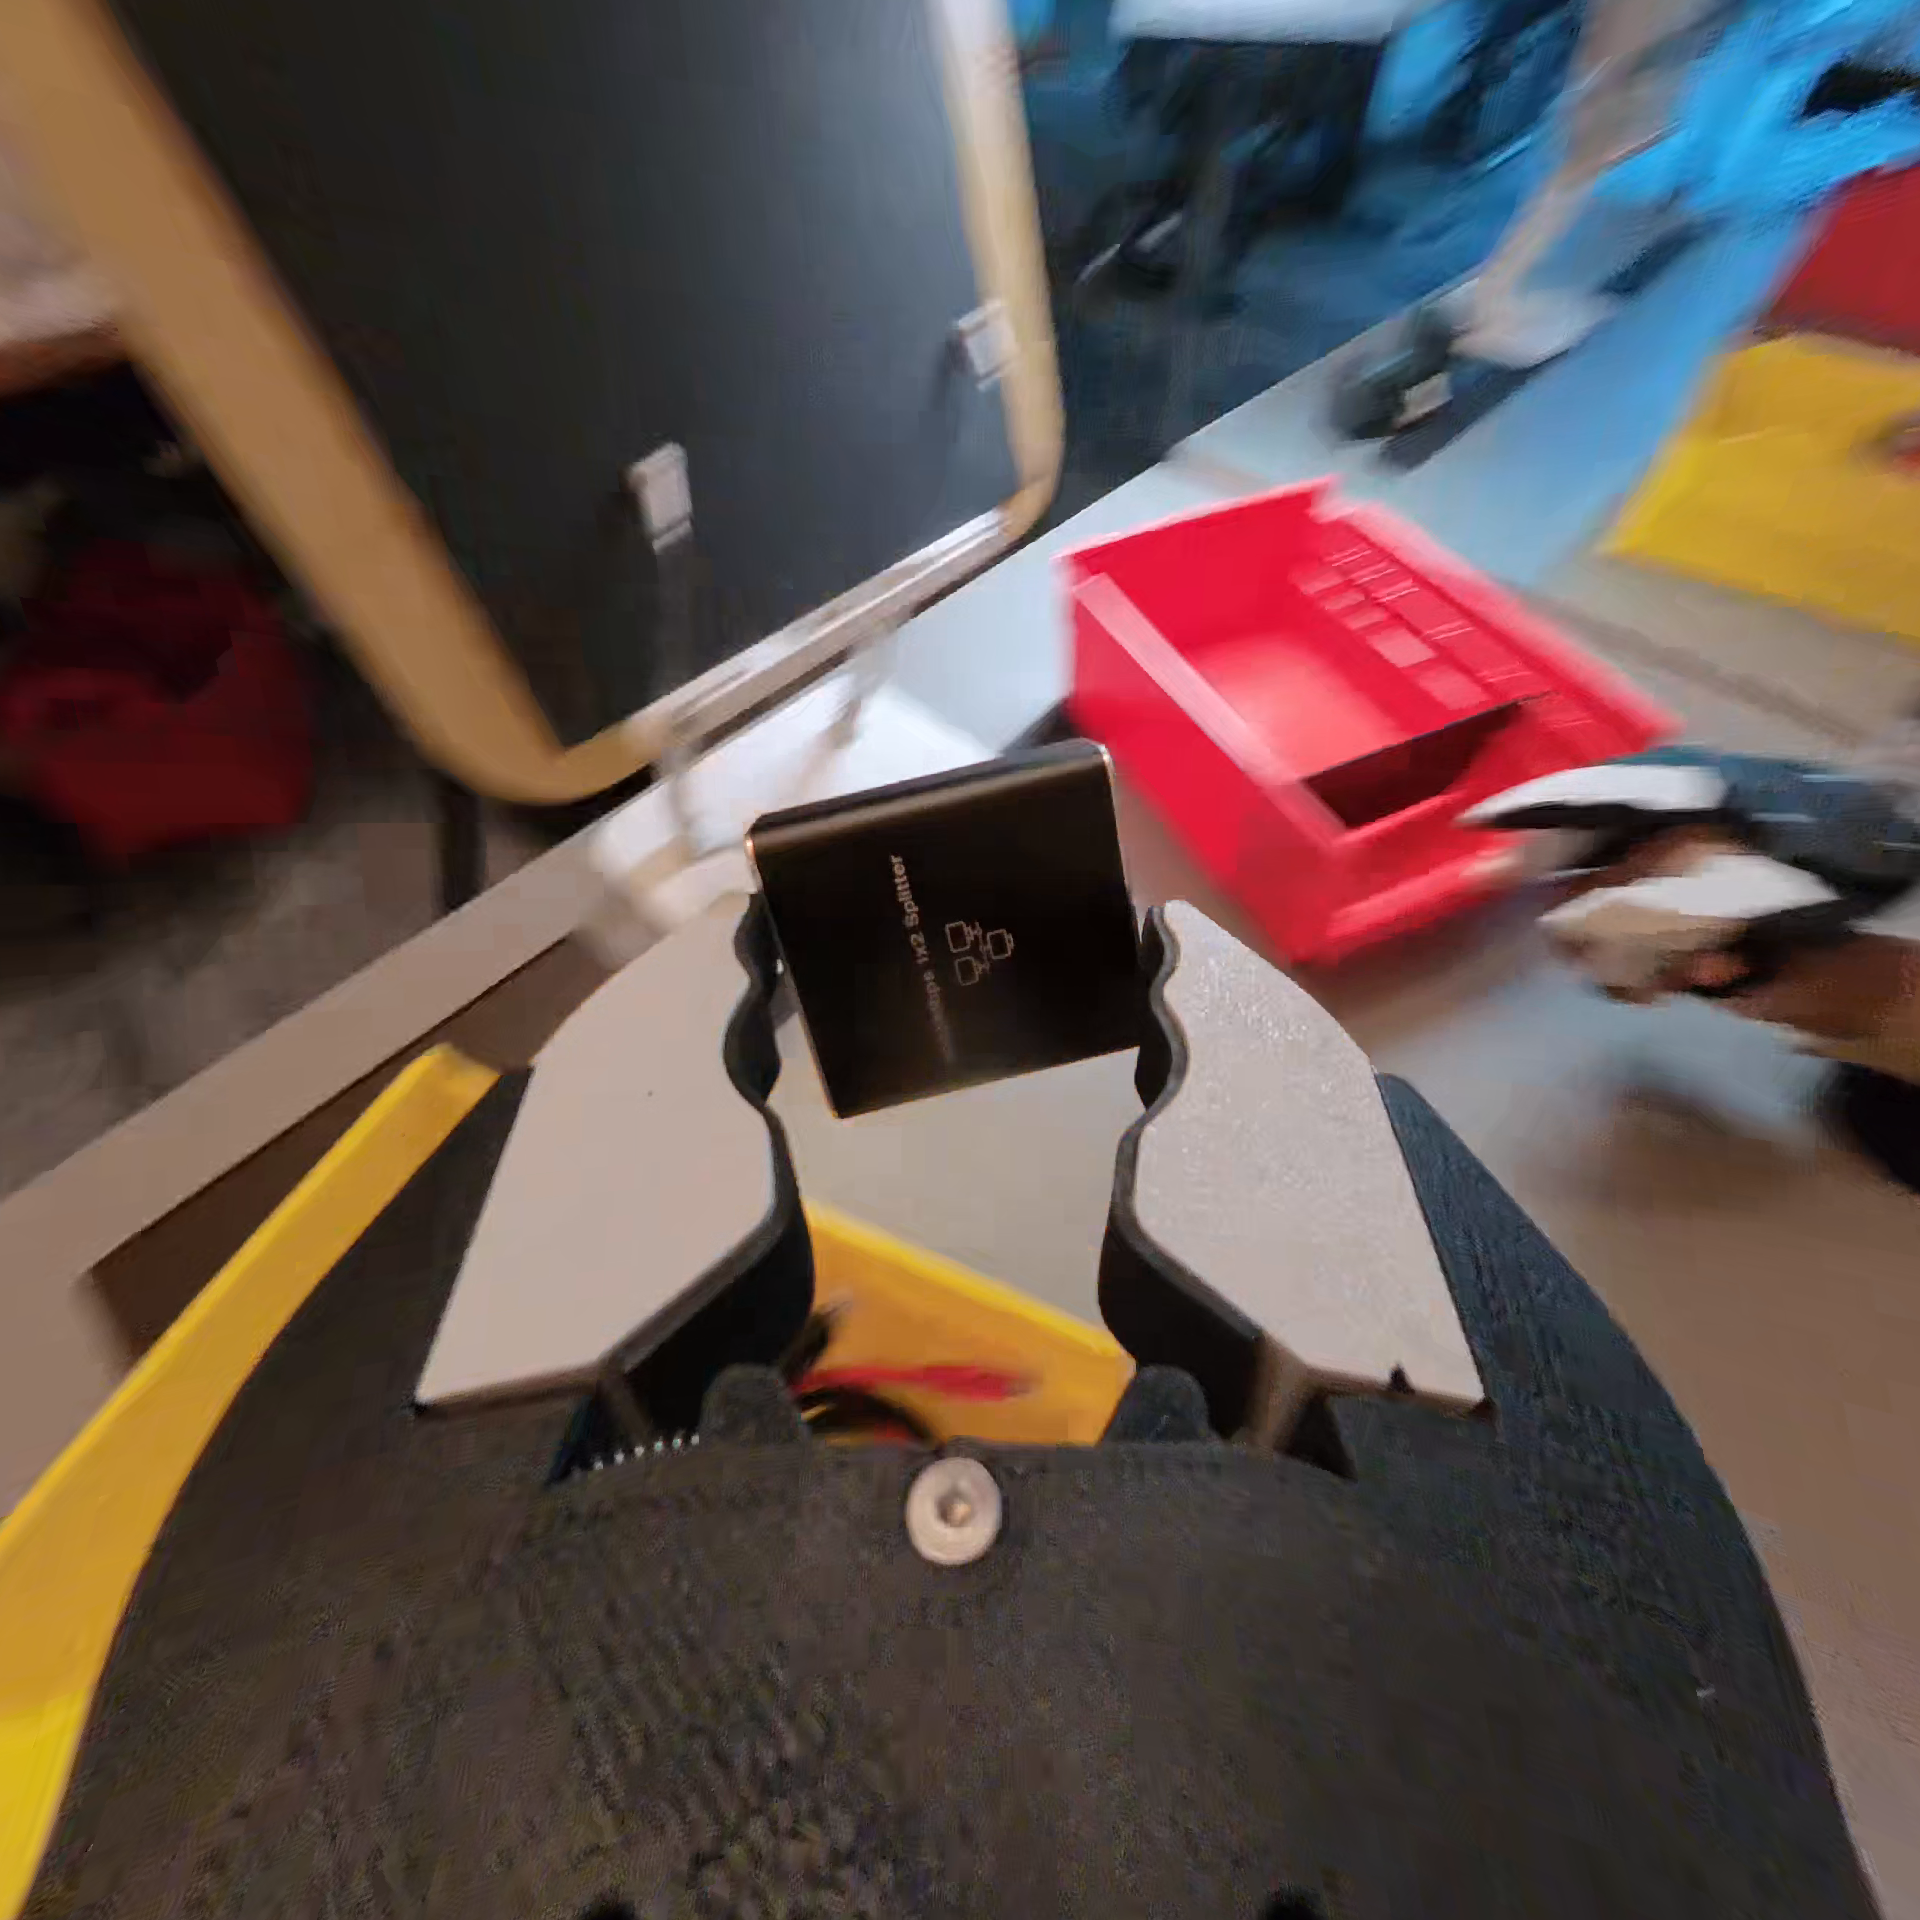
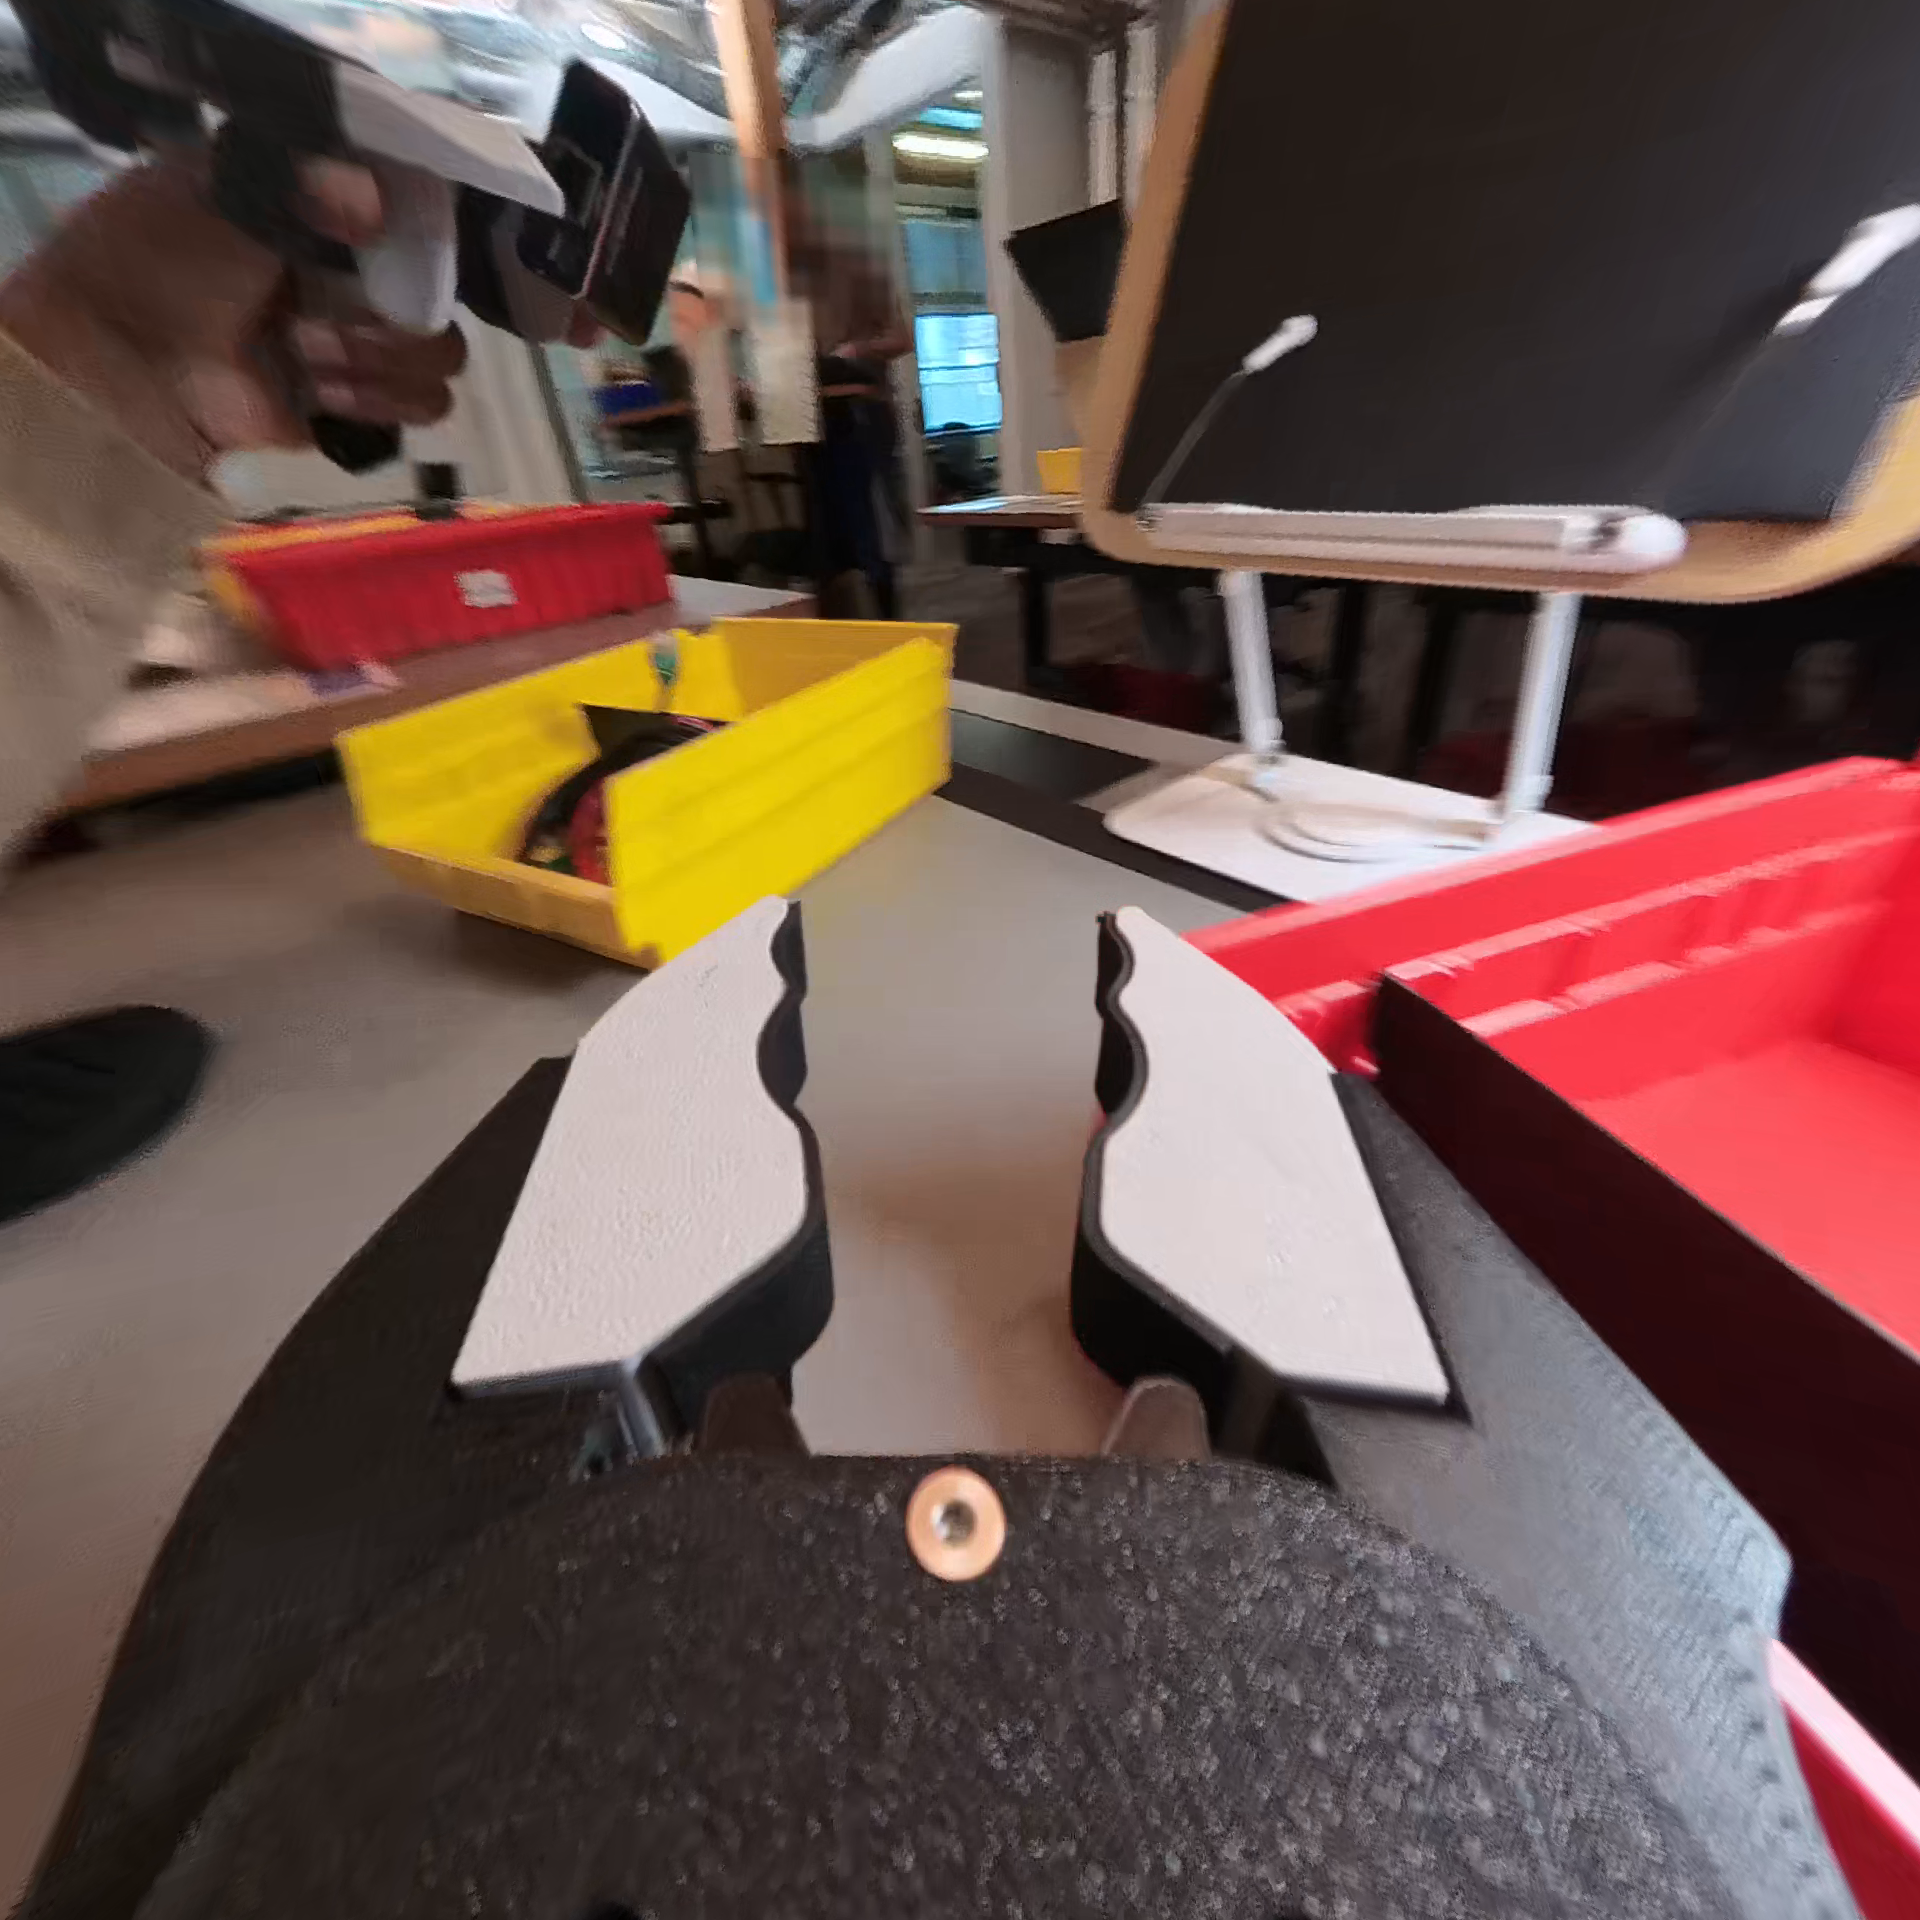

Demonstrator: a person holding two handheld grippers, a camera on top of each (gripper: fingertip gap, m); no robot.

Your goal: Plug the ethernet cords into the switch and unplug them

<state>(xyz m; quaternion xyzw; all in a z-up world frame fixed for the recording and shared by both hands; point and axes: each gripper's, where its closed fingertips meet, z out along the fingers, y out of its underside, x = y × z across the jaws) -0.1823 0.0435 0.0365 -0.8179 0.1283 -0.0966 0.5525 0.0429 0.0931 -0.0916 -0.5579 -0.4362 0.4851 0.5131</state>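
My left gripper (image 1: 951,940) is shut on a small black box, the switch (image 1: 940,925), and holds it in the air above the grey table (image 1: 1558,1299). The switch also shows at the upper left of the right wrist view (image 2: 608,208), held up by the left gripper in a person's hand. My right gripper (image 2: 951,966) is open and empty, low over the table between the yellow bin (image 2: 727,769) and the red bin (image 2: 1714,1091). It shows blurred at the right of the left wrist view (image 1: 1662,883). Dark and red cords (image 2: 582,821) lie coiled in the yellow bin.
The empty red bin (image 1: 1330,707) sits beyond the switch. The yellow bin (image 1: 935,1320) lies under my left gripper. A black panel with a tan frame on a white stand (image 2: 1455,312) stands at the table's far edge. Another red bin (image 2: 447,592) sits on a farther table. There is about 30 cm between the tips of the two grippers.
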